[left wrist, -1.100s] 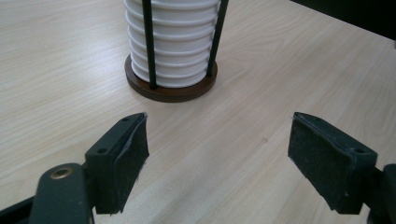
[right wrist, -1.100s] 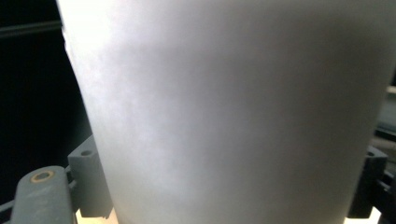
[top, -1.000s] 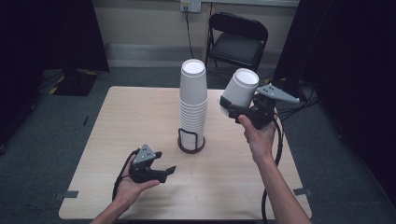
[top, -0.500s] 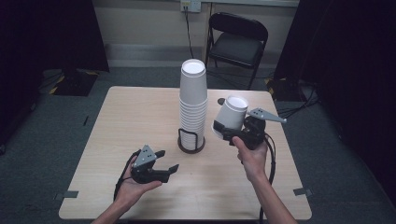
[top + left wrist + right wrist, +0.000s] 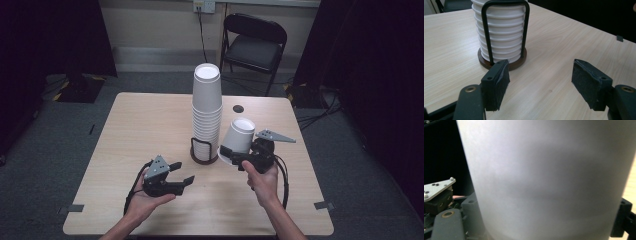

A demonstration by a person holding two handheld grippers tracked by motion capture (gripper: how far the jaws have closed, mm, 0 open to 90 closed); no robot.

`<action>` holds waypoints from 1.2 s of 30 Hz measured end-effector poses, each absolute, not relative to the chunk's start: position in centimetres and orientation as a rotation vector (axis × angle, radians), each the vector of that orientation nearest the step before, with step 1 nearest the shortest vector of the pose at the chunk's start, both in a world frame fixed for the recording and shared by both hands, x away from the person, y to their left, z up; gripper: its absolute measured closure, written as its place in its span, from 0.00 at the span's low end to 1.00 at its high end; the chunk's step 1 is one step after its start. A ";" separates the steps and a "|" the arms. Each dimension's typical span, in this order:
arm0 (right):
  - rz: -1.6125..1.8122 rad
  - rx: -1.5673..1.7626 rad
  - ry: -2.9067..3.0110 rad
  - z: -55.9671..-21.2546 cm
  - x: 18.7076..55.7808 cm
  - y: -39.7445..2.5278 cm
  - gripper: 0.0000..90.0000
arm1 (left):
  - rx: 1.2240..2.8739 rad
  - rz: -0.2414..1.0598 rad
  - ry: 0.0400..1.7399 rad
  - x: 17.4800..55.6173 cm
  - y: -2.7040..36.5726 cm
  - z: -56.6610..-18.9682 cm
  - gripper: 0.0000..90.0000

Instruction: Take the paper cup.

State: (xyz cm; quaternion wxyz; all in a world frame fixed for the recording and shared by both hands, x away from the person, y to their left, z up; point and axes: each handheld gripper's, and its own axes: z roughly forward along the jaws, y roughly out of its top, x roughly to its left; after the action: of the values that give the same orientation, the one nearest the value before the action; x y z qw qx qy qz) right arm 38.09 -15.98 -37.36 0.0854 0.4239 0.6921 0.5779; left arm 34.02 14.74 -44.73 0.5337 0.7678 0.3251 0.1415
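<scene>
The worktop [image 5: 150, 125] is a square, light wood-grain surface. A round dark base with a wire holder [image 5: 204, 152] stands near its centre, carrying a stack of white cups [image 5: 206, 107]. A small dark disc [image 5: 238, 108] lies behind the stack.

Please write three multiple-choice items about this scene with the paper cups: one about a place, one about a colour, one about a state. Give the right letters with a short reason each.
1. Where does the cup stack stand?
A. in a black wire holder near the table's middle
B. on the chair
C. on the floor

2. What colour is the single cup in the right tool?
A. red
B. white
C. blue

3. How is the left tool?
A. shut on a cup
B. open, holding nothing
C. shut on the holder

Answers: 1 A, the holder rings the stack's base on the table. 2 B, its wall is white in the high view. 3 B, the left tool view shows its pads wide apart over bare wood.
</scene>
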 end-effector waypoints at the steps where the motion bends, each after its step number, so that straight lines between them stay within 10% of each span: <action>1: 1.741 1.276 2.072 -37.8 37.9 -15.7 0.16 | 1.825 0.346 0.775 34.0 14.7 -44.7 0.34; 36: 2.039 1.624 2.073 -43.1 35.8 -15.0 0.16 | 1.780 0.339 0.681 34.2 11.3 -45.0 0.41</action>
State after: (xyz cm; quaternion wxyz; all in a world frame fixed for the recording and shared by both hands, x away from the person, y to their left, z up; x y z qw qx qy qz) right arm 35.78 -15.00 -43.06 -0.0941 0.4856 0.6196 0.6095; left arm 34.20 11.33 -44.96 0.5670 0.7575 0.2896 0.1443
